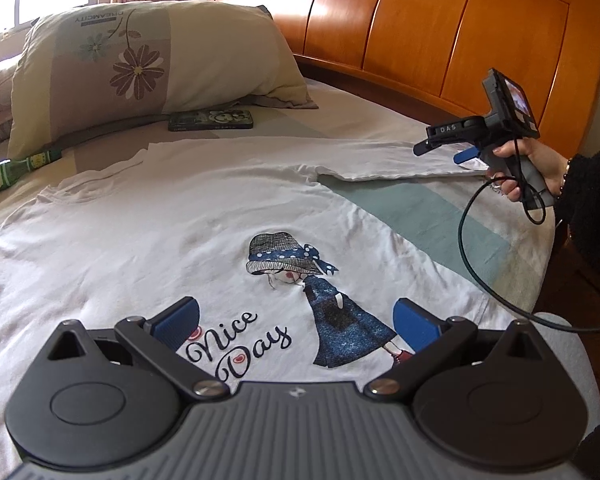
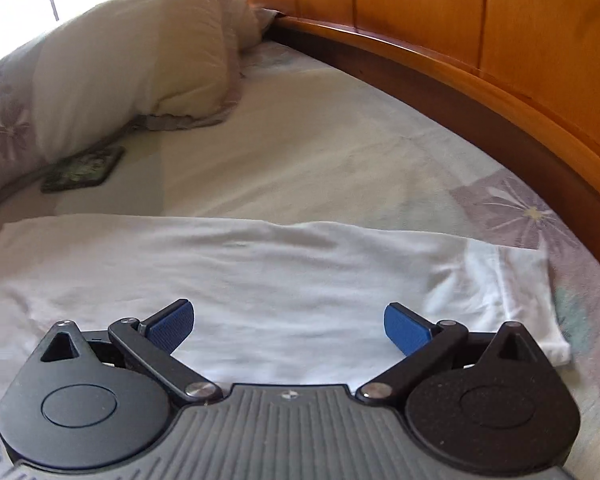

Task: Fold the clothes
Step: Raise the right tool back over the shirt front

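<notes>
The left gripper (image 1: 296, 322) hangs with its blue-padded jaws spread wide, gripping nothing, over the lower front of a white long-sleeved shirt (image 1: 140, 240) that lies flat on the bed sheet (image 1: 440, 212). Between the pads, cursive print on the shirt reads "Nice Day" (image 1: 240, 342), and at 12 o'clock from them is a printed girl (image 1: 300, 280) in a hat and blue dress.

At 2 o'clock in the left wrist view, a hand (image 1: 524, 172) holds the right gripper (image 1: 420, 148) by its handle; its body is marked "DAS" and a cable loops down from it. It hovers at the end of the shirt's outstretched sleeve (image 2: 300, 280). In its own view the right gripper (image 2: 288, 326) is released too, pads wide apart just above the sleeve, with the cuff (image 2: 540, 308) at 3 o'clock.

Further out at 11 o'clock, a floral pillow (image 1: 140, 68) carries "DREAMCITY", seen upside down. A dark patterned case (image 1: 212, 120) lies just in front of it, its lettering too small to read. A green bottle (image 1: 8, 172) lies at 9 o'clock; its label is illegible. An orange wooden headboard (image 1: 420, 40) spans 12 to 2 o'clock.
</notes>
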`<state>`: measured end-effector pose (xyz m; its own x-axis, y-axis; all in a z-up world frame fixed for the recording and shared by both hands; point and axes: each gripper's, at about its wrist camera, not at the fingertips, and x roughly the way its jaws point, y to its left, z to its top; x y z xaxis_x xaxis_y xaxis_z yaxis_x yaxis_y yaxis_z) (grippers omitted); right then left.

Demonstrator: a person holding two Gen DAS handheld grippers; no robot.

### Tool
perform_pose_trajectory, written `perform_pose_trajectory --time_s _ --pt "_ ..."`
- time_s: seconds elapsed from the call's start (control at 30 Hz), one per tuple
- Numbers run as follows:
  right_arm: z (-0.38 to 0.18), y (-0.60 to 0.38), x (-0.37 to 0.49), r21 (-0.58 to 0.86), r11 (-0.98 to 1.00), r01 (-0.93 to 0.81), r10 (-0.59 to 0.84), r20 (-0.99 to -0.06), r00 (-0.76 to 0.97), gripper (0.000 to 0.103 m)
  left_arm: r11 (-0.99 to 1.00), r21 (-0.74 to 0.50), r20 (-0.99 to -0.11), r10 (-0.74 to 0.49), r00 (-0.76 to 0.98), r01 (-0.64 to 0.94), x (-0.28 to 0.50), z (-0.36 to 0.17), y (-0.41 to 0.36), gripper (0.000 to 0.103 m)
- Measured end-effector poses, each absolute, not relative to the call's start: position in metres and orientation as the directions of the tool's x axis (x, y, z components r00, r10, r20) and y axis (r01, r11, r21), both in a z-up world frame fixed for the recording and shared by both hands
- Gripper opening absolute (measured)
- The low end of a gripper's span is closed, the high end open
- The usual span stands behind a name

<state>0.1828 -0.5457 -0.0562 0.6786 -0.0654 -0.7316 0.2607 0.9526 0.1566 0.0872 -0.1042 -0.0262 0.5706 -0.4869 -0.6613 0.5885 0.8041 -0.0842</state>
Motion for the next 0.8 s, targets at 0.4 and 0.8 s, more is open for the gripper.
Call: perform_pose_trajectory --time_s 0.4,0.8 --pt "-0.041 -0.338 0.14 0.175 0.94 -0.292 0.332 -0.657 0.677 0.103 0.877 -0.075 -0.719 -0.378 0.584 0.475 0.068 -0.046 -0.055 0.102" --pt "-0.096 -0.287 0.039 0.026 0.989 -0.148 0.122 -0.714 0.69 0.103 0.902 -0.142 -0.706 -0.381 0.598 0.408 0.041 -0.084 -0.015 0.102"
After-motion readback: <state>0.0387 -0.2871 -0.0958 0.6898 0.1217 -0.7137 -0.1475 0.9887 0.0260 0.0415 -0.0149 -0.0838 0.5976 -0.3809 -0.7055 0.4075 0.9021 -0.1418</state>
